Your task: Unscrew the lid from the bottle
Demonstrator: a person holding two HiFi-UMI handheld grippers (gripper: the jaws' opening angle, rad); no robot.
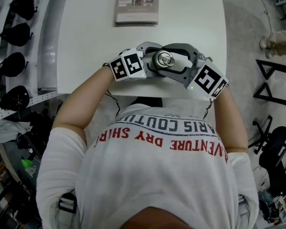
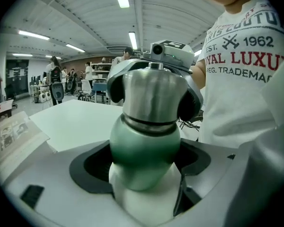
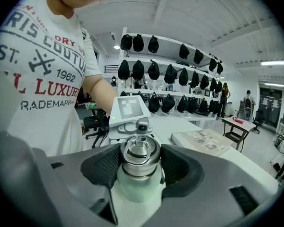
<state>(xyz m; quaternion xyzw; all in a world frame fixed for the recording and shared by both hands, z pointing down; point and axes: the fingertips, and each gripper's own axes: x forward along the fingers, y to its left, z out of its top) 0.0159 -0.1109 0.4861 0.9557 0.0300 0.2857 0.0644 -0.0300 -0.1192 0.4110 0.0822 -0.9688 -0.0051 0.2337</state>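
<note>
The bottle [image 2: 144,148] has a pale green body and a steel lid [image 1: 164,59] with a ring on top. It stands upright over the front edge of the white table [image 1: 86,42]. My left gripper [image 1: 150,66] comes in from the left and is shut on the bottle's body [image 2: 144,174]. My right gripper [image 1: 181,66] comes in from the right. Its dark pads [image 3: 99,167] press on both sides of the steel lid [image 3: 139,152], just above the green body [image 3: 138,186]. The bottle's lower part is hidden by the jaws.
A printed booklet [image 1: 137,4] lies at the table's far edge, also seen in the right gripper view as a booklet [image 3: 203,141]. Shelves of black caps [image 1: 14,32] run along the left. An office chair [image 1: 276,147] stands on the floor at right. People [image 2: 54,82] stand far back.
</note>
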